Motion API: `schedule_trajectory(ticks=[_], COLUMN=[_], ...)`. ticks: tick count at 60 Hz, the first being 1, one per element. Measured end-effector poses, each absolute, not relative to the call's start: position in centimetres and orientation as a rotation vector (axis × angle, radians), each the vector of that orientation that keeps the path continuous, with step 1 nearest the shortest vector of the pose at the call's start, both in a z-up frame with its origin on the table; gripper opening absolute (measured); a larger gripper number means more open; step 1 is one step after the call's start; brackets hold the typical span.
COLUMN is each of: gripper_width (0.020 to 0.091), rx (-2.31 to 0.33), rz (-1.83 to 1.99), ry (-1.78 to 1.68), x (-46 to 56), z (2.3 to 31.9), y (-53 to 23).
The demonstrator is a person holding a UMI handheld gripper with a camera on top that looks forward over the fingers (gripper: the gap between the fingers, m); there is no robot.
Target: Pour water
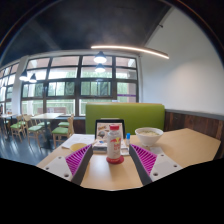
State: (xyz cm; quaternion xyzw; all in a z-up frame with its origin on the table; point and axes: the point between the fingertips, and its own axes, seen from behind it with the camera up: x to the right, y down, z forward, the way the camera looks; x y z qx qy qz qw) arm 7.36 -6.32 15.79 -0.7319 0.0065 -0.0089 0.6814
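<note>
A pale wooden counter stood before a green booth and large windows. Released jaws flanked a bottle, its label unreadable.

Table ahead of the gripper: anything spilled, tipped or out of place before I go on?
Nothing stands out. The bottle stands upright on the table, just ahead of the open gripper and between its finger lines. The bowl sits upright beyond, to the right. No spill shows on the tabletop.
</note>
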Motion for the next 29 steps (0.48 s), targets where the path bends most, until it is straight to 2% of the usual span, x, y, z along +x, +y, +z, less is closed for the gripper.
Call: schedule_trajectory(ticks=[14,29], gripper_width=[0.0820,0.0818], rx=[-1.599,-1.567], rz=[0.035,0.032], ry=[0.073,0.059], x=[7.2,7.2], z=[16.6,17.4], y=[-16.6,-21.6])
